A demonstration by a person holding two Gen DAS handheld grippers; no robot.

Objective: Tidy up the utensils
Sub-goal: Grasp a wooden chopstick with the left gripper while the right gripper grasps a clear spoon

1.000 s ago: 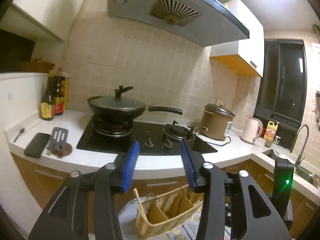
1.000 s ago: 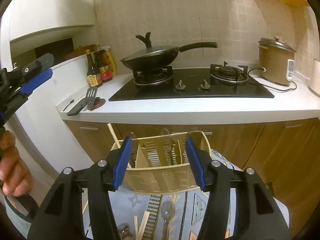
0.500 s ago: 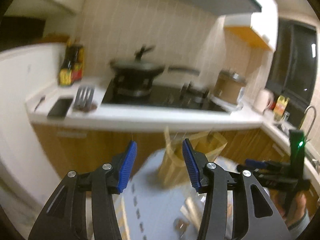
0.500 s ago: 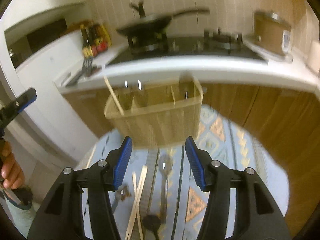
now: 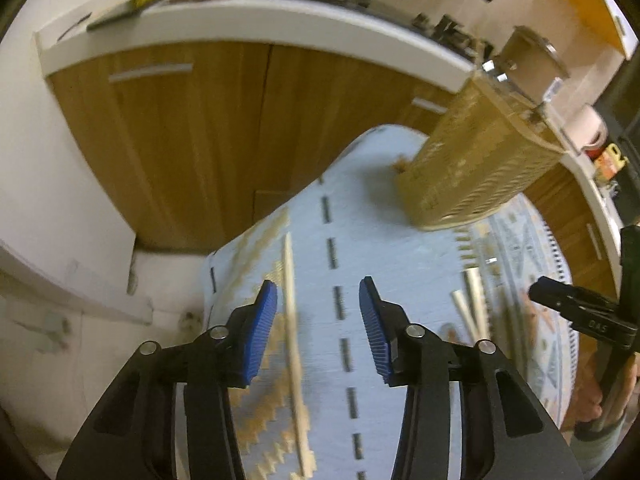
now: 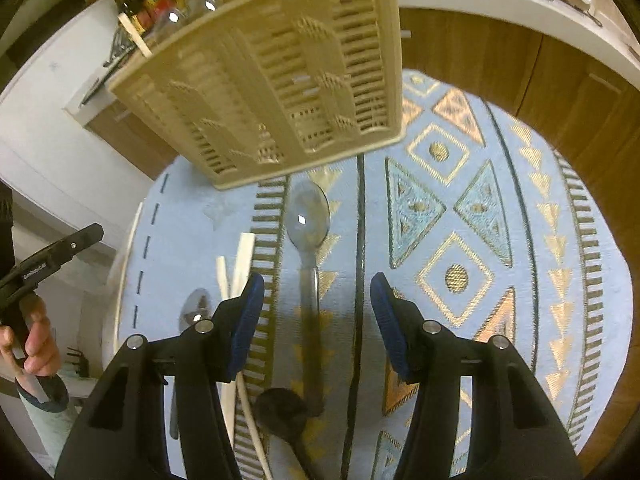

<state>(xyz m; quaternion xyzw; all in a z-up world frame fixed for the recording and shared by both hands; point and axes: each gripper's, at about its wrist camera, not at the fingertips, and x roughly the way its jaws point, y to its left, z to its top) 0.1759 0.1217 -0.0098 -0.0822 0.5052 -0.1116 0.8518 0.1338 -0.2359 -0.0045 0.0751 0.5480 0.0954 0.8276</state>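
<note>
My left gripper [image 5: 318, 332] points down at the blue patterned cloth [image 5: 400, 264]. Its jaws are closing, with a pale wooden chopstick [image 5: 291, 312] lying between them, close to the left pad and not touched. My right gripper [image 6: 316, 320] hangs open over a metal spoon [image 6: 308, 216] whose handle runs between its fingers. A dark spoon [image 6: 280, 408], a thin black stick [image 6: 359, 264], pale chopsticks [image 6: 242, 260] and a small spoon [image 6: 196, 308] lie nearby. The beige slotted utensil basket [image 6: 280, 80] stands at the cloth's far side and holds some utensils.
Wooden cabinet doors [image 5: 208, 120] and a white countertop [image 5: 280, 28] stand behind the table. The cloth's left edge [image 5: 210, 276] drops off to the floor. More pale chopsticks [image 5: 472, 304] lie right of my left gripper. A hand [image 6: 32, 336] holds the other gripper's grip.
Both views have tipped down from the stove to the cloth as both grippers sank. My left jaws have narrowed a little; the right ones stand as before.
</note>
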